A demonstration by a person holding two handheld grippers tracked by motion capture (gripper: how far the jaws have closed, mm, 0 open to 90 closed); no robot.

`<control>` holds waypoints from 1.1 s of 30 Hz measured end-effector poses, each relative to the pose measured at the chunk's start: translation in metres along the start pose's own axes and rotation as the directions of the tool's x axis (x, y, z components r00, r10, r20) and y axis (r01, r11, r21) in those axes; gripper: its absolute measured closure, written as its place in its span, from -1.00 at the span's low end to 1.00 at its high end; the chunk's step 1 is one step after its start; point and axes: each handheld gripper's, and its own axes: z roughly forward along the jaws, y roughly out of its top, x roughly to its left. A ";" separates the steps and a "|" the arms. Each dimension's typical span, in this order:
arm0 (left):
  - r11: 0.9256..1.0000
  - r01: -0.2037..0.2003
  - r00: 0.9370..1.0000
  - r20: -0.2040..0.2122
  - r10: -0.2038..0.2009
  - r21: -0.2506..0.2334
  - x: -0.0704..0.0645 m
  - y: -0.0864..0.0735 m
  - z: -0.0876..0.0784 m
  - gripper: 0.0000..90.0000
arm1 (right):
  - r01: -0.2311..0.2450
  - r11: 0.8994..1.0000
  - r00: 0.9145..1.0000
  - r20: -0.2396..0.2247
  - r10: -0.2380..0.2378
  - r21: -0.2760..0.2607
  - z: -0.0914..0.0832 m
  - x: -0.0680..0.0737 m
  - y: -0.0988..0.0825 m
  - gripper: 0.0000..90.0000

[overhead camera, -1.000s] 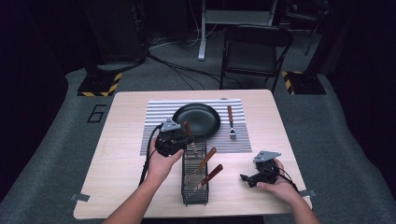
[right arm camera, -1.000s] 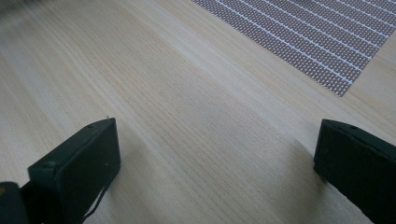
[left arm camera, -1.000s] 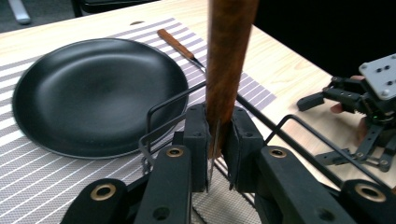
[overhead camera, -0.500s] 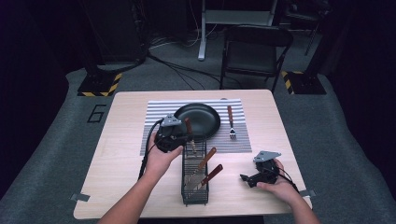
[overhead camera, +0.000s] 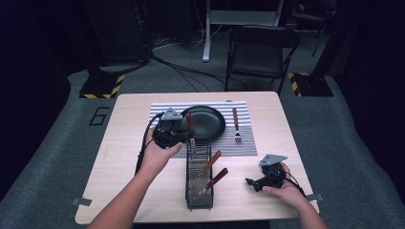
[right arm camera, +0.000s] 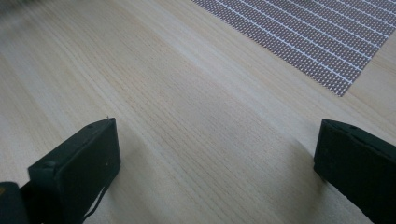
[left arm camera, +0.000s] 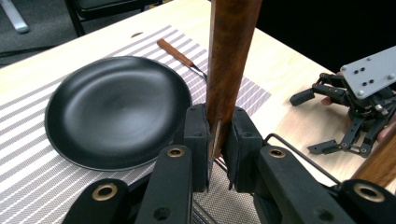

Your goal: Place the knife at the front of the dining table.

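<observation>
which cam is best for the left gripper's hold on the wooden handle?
Left gripper view: the left gripper has both jaws pressed on the wooden handle, which stands upright. In the high view the hold is small and part hidden by the hand. The right gripper view looks at bare table.

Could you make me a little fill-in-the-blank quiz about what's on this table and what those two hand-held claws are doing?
1. The left gripper is clamped on a ____ wooden-handled utensil.
2. The black plate lies on a ____ placemat.
3. The right gripper has its jaws ____.
4. The fork lies on the placemat, ____ of the plate in the high view.

Missing words: brown; striped; open; right
</observation>
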 end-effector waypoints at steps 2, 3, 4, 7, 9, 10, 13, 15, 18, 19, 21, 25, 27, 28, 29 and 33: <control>1.000 -0.006 1.000 0.000 0.006 -0.001 0.000 0.004 -0.003 0.78 | 0.000 1.000 1.000 0.000 0.000 0.000 0.000 0.000 0.000 -1.00; 1.000 -0.006 1.000 -0.005 0.006 0.004 0.000 0.005 -0.004 0.78 | 0.000 1.000 1.000 0.000 0.000 -0.001 0.000 0.000 0.000 -1.00; 1.000 -0.011 1.000 -0.004 0.011 0.006 0.000 0.006 -0.005 0.78 | -0.002 1.000 1.000 0.000 0.002 0.000 0.000 0.000 0.000 -1.00; 1.000 -0.008 1.000 -0.003 0.008 0.005 0.000 0.011 -0.009 0.78 | 0.000 1.000 1.000 0.000 0.000 0.000 0.000 0.000 0.000 -1.00; 1.000 -0.012 1.000 -0.009 0.012 0.002 0.000 0.013 -0.011 0.78 | 0.000 1.000 1.000 0.000 0.000 0.000 0.000 0.000 0.000 -1.00; 1.000 -0.017 1.000 -0.016 0.018 0.006 -0.001 0.015 -0.013 0.78 | 0.000 1.000 1.000 0.000 0.000 0.000 0.000 0.000 0.000 -1.00; 1.000 -0.014 1.000 -0.026 0.014 -0.006 -0.002 0.022 -0.021 0.78 | 0.000 1.000 1.000 0.000 0.000 0.000 0.000 0.000 0.000 -1.00; 1.000 -0.016 0.999 -0.030 0.015 -0.010 -0.002 0.025 -0.023 0.78 | 0.000 1.000 1.000 0.000 0.000 0.000 0.000 0.000 0.000 -1.00; 0.999 -0.024 0.999 -0.042 0.023 -0.021 -0.003 0.032 -0.031 0.78 | 0.000 1.000 1.000 0.000 0.000 0.000 0.000 0.000 0.000 -1.00; 0.999 -0.026 0.999 -0.047 0.025 -0.020 -0.004 0.034 -0.034 0.78 | 0.000 1.000 1.000 0.000 0.000 0.000 0.000 0.000 0.000 -1.00; 0.999 -0.021 0.998 -0.052 0.019 -0.029 -0.004 0.037 -0.039 0.78 | 0.000 1.000 1.000 0.000 0.000 0.000 0.000 0.000 0.000 -1.00; 0.999 -0.010 0.996 -0.089 0.005 -0.053 -0.001 0.040 -0.053 0.78 | 0.000 1.000 1.000 0.000 0.000 0.000 0.000 0.000 0.000 -1.00; 0.999 -0.001 0.994 -0.106 -0.005 -0.053 0.004 0.039 -0.057 0.78 | 0.000 1.000 1.000 0.000 0.000 0.000 0.000 0.000 0.000 -1.00; 0.999 -0.001 0.994 -0.106 -0.005 -0.053 0.004 0.039 -0.057 0.78 | 0.000 1.000 1.000 0.000 0.000 0.000 0.000 0.000 0.000 -1.00; 0.998 0.008 0.994 -0.113 -0.015 -0.059 0.007 0.039 -0.058 0.78 | -0.001 1.000 1.000 0.000 0.001 0.000 0.000 0.000 0.000 -1.00; 0.998 0.030 0.989 -0.145 -0.037 -0.051 0.020 0.036 -0.059 0.78 | 0.000 1.000 1.000 0.000 0.000 0.000 0.000 0.000 0.000 -1.00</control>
